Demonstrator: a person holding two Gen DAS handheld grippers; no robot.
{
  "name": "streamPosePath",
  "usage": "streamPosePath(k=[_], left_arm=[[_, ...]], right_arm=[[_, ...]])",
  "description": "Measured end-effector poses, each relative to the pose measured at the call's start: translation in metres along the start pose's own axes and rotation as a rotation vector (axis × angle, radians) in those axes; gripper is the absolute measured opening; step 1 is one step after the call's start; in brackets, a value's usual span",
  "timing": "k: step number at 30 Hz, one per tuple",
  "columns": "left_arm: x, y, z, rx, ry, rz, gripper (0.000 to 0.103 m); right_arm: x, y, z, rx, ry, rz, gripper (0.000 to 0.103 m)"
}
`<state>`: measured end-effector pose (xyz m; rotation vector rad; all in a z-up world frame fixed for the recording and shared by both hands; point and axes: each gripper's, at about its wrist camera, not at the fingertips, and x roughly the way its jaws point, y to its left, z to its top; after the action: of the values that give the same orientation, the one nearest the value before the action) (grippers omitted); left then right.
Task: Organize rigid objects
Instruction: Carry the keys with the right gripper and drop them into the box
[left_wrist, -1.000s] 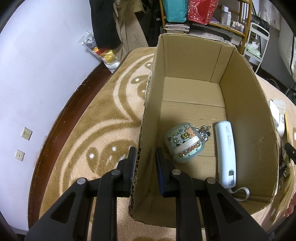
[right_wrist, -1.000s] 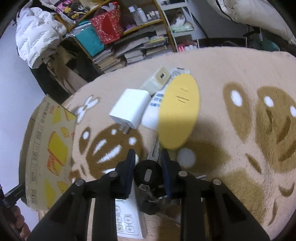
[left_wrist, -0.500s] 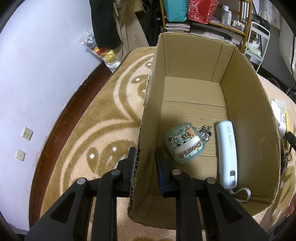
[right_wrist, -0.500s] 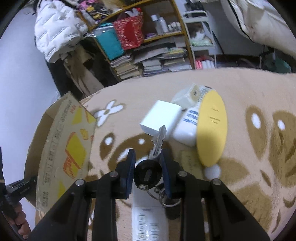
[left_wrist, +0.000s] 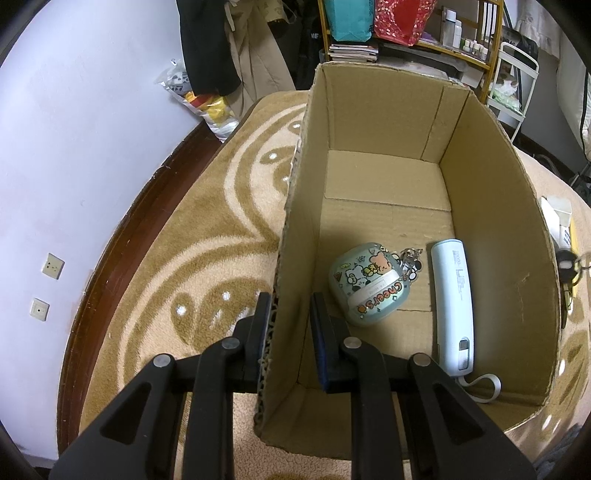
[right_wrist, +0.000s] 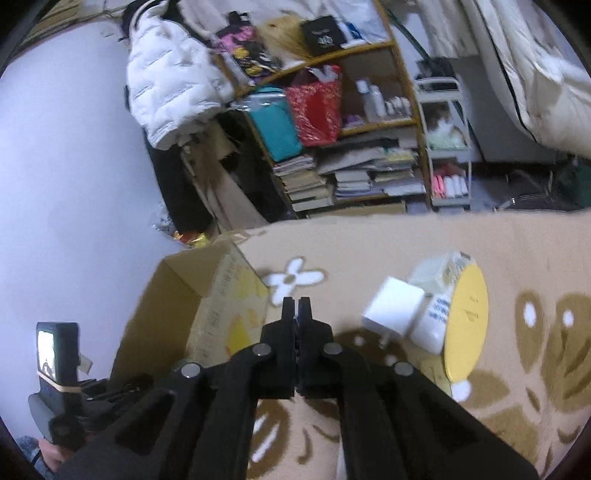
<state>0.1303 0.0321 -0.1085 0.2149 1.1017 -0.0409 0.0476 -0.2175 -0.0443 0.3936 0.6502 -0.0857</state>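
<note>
The open brown corrugated cardboard box (left_wrist: 480, 206) stands on the beige-and-brown patterned carpet (left_wrist: 207, 236), its long axis running away from the left wrist camera toward the cluttered wooden shelf (right_wrist: 332, 122). The left hand-held gripper (left_wrist: 288, 317) straddles the box's near left wall, one finger outside and one inside, clamped on the cardboard edge. On the box floor, near that gripper, lies a rounded pale-green case with cartoon stickers and a small keyring (left_wrist: 369, 284); just beside it, toward the box's right wall, lies a long pale-blue power bank with a white wrist loop (left_wrist: 452, 302), its length parallel to the box's long side and its loop end nearest the camera. Outside the box's right wall a black key fob on a ring (left_wrist: 567, 267) shows in the air (what holds it is out of that view). In the right wrist view the right hand-held gripper (right_wrist: 295, 314) has its fingers pressed together, nothing visible between them; right of the box lie a white cube-shaped wall charger (right_wrist: 393, 310) and a flat yellow oval disc (right_wrist: 465, 325), touching a white tube between them.
</note>
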Motion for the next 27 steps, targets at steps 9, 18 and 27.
streamPosePath(k=[9, 18, 27], left_arm=[[0.0, -0.001, 0.0, 0.002, -0.002, -0.001, 0.018], [0.001, -0.001, 0.0, 0.003, -0.004, 0.001, 0.018], [0.001, 0.0, -0.001, 0.002, -0.002, 0.0, 0.018]], right_arm=[[0.002, 0.054, 0.007, -0.166, -0.021, 0.018, 0.002], [-0.03, 0.113, 0.049, -0.283, -0.136, 0.077, 0.002], [-0.035, 0.169, 0.065, -0.412, -0.145, 0.097, 0.002]])
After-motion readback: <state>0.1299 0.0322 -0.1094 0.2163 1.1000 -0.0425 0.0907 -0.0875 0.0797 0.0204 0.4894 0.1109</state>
